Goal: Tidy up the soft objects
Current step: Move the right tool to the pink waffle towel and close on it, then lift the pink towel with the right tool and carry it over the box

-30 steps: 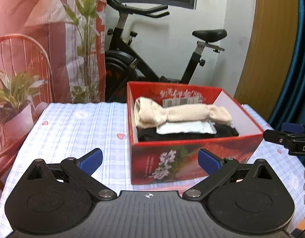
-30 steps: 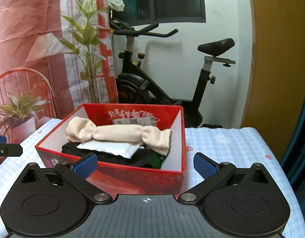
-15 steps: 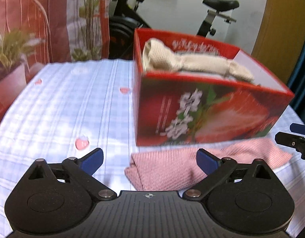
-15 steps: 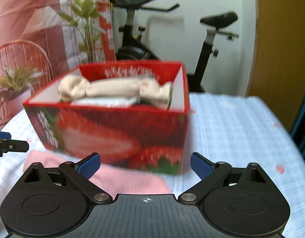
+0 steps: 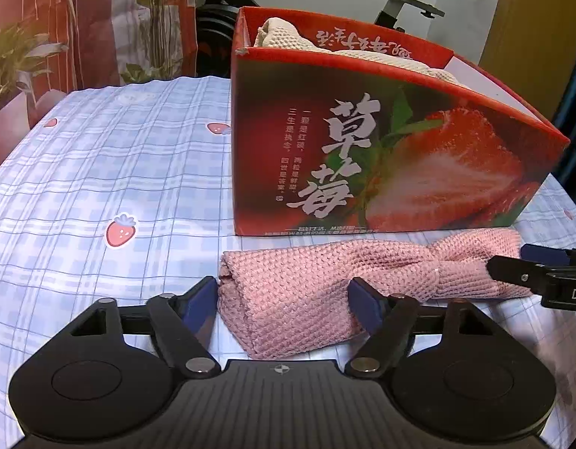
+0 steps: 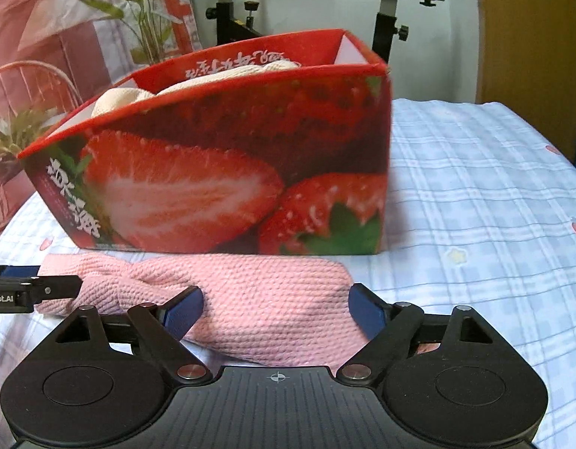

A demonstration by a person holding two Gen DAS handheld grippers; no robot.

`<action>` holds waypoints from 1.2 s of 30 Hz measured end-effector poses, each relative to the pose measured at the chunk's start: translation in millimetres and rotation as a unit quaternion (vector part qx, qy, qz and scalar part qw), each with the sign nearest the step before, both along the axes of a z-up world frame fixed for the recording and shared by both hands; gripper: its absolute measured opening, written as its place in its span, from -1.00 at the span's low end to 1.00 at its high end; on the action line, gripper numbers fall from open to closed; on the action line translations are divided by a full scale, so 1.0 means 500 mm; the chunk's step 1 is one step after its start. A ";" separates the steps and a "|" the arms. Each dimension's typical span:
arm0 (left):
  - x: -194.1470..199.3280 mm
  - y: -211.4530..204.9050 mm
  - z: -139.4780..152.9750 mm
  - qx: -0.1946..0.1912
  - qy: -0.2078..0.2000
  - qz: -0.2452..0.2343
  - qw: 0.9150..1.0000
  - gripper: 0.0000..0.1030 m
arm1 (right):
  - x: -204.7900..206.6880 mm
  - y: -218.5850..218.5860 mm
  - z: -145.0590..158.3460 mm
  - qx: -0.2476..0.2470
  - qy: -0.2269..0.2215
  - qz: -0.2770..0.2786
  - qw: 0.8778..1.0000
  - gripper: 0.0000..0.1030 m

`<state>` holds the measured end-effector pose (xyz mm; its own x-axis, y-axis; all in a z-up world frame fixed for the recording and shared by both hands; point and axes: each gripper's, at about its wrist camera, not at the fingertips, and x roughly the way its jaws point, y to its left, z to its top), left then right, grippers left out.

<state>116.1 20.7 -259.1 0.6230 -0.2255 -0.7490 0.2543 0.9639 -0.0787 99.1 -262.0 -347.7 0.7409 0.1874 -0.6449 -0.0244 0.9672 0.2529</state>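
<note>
A pink knitted cloth [image 5: 310, 284] [image 6: 265, 310], twisted in the middle, lies on the tablecloth just in front of a red strawberry-print box [image 5: 381, 149] [image 6: 213, 172]. A cream knitted roll [image 5: 288, 37] [image 6: 130, 97] shows above the box rim. My left gripper [image 5: 284, 303] is low over the cloth's left end, which lies between its blue pads. The jaws are closing and the cloth is not visibly squeezed. My right gripper [image 6: 274, 314] straddles the cloth's right end the same way, jaws closing. Each gripper's tip shows in the other view [image 5: 531, 273] [image 6: 26, 288].
The table [image 5: 100, 172] wears a blue checked cloth with strawberry prints. Behind it stand an exercise bike [image 6: 392, 7], potted plants [image 5: 11, 60], a red wire chair [image 6: 33, 86] and a pink curtain. A wooden door [image 6: 527, 30] is at the right.
Both grippers have dropped from above the box to table level in front of it. The pink cloth has come into view between their fingers. Both pairs of jaws have narrowed.
</note>
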 end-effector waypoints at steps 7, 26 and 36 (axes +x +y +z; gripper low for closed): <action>-0.022 -0.008 -0.003 -0.030 0.010 -0.021 0.999 -0.23 | -0.015 0.025 0.002 0.010 -0.006 0.011 1.000 0.24; -0.091 0.012 0.030 -0.061 -0.007 -0.027 0.998 -0.61 | -0.081 0.036 0.028 0.034 -0.018 0.023 0.999 -0.56; -0.102 0.013 0.093 -0.066 -0.054 -0.033 0.996 -0.61 | -0.105 0.025 0.083 0.039 -0.059 0.023 0.997 -0.57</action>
